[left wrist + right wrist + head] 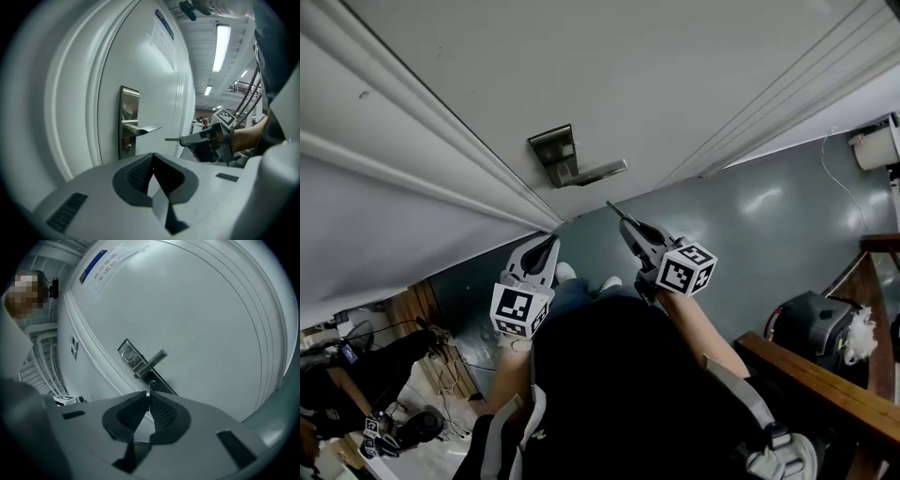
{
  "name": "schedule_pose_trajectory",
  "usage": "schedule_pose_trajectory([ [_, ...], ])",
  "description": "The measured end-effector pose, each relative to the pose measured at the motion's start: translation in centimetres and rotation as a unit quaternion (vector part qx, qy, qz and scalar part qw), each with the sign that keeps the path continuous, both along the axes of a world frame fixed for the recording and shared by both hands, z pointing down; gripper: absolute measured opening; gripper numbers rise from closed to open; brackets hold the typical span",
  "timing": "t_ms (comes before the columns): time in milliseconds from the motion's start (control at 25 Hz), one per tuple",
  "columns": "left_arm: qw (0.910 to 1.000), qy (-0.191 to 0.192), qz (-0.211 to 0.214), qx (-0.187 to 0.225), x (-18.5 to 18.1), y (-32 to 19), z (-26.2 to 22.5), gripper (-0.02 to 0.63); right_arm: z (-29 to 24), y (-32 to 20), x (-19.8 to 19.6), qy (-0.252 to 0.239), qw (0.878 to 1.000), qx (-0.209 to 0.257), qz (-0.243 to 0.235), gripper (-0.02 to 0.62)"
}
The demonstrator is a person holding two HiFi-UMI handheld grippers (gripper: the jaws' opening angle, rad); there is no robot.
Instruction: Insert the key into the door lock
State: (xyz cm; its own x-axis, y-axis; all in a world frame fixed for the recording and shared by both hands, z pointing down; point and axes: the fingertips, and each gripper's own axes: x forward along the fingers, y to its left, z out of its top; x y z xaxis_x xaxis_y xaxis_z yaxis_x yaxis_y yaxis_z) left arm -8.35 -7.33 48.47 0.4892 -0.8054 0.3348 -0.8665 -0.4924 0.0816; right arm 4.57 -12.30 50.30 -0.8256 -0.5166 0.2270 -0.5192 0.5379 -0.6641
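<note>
White door (656, 75) panels fill most of each view, over a grey floor (769, 234). On the door sits a metal lock (553, 150) plate with a lever handle (598, 172). The keyhole (128, 147) shows only in the left gripper view, as a small round spot under the handle. In the right gripper view the jaws and key cover that part of the plate.

The right hand-held gripper (630, 228) is clamped on the key (615, 212). Only the thin blade sticks out past the jaws, and the rest is hidden between the pads. The blade points at the lock but is clear of it, its tip near the end of the handle. The left hand-held gripper (546, 246) hangs lower and to the side, jaws pressed together with nothing between them.

A notice (115, 261) with a blue strip is stuck high on the door, its writing too blurred to read. A wooden rail (825, 384) and a dark bag (811, 328) stand at the right, and cables and clutter (394, 422) lie at lower left, cut off by the frame.
</note>
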Motion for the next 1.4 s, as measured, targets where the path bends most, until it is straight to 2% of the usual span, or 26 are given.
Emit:
schedule_pose_trajectory([
  [240,0.9998,0.006,-0.021,-0.005,-4.1,0.2,0.6,0.008,1.0,-0.7,-4.3,-0.007,1.0,-0.023,-0.014,0.032],
  [720,0.9996,0.02,-0.009,-0.017,-8.8,0.6,1.9,0.008,3.4,-2.4,-9.2,-0.082,0.992,-0.087,0.038,0.032],
  [960,0.9996,0.017,0.002,-0.02,-10.6,0.1,2.6,0.008,3.2,-3.6,-10.5,-0.158,0.978,-0.113,0.073,0.032],
  [1400,0.9995,0.009,0.023,-0.022,-12.2,-0.9,2.8,0.008,4.8,-5.2,-10.8,-0.241,0.945,-0.178,0.133,0.032],
])
